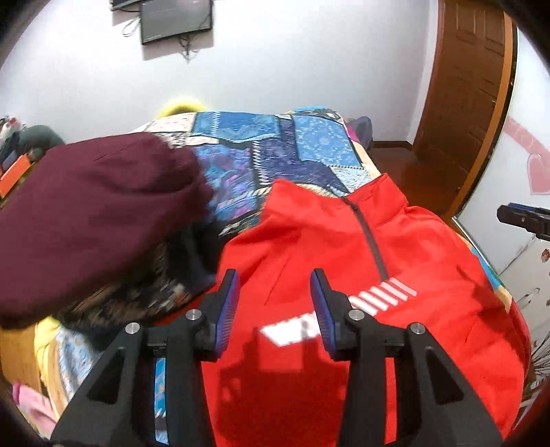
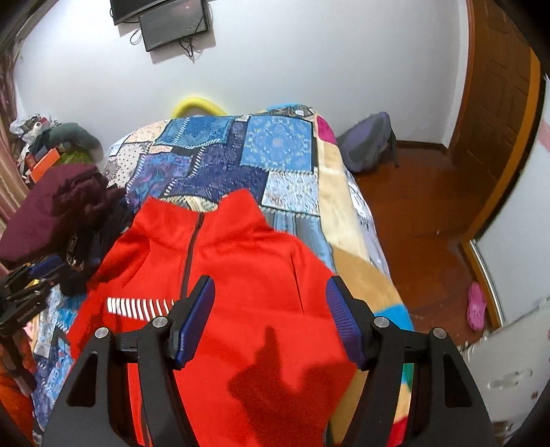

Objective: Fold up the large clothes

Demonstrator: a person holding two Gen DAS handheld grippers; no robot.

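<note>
Left wrist view: left gripper hangs above the red jacket, jaws parted, nothing between the pads. Jacket lies front-up on the bed, collar toward the far wall, zip closed, white stripes on the chest. Bed has a blue patchwork quilt. Maroon garment heaped on the left, blurred. White wall behind with a dark monitor; wooden door on the right. Right gripper only just in frame at the right edge.

Right wrist view: right gripper above the jacket, jaws wide, empty. Quilt covers the bed beyond. Maroon pile at left, left gripper below it. Wood floor right of the bed, grey backpack by the wall, pink clog near the door frame.
</note>
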